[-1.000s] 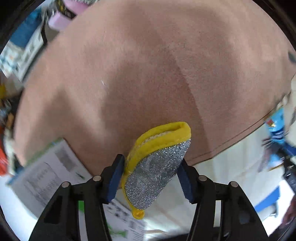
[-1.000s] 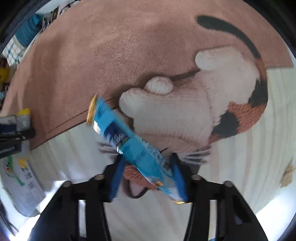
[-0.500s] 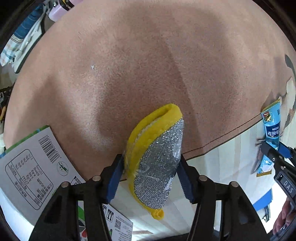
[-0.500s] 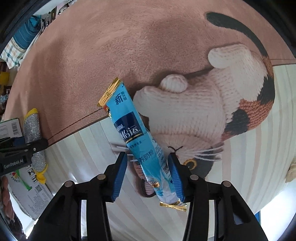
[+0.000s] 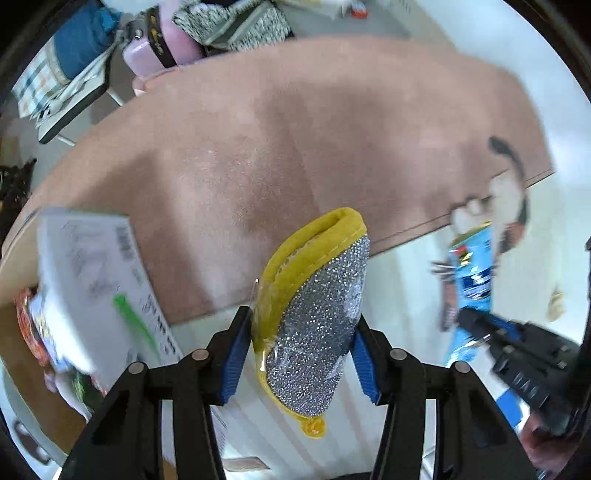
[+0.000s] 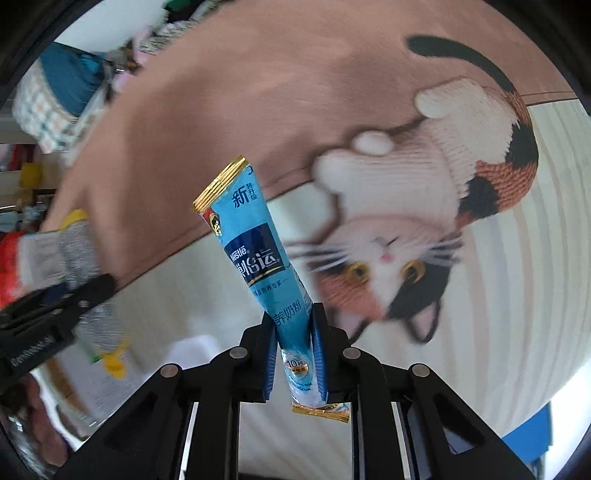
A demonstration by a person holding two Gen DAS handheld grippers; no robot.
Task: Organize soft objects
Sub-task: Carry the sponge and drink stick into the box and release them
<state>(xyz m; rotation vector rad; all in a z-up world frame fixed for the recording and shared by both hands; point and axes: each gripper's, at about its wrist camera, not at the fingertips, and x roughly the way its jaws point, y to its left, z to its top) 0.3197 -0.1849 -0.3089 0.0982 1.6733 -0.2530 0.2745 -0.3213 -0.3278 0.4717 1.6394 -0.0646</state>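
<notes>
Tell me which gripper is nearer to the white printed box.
Left. The left gripper, clamping the silver sponge, is right beside the white box; the right gripper, gripping the blue sachet, is farther off.

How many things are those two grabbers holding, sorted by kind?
Scrubbing sponges, yellow and silver, in the left gripper: 1
Blue sachets, in the right gripper: 1
Total: 2

big pinkish-brown rug [image 5: 295, 147] w/ a calico cat picture [image 6: 424, 229] and a cream striped part. bright daylight. clutter along the far edge: checked cloth [image 5: 40, 85], pink case [image 5: 147, 55], speckled fabric [image 5: 229, 22], all a bit blurry.
</notes>
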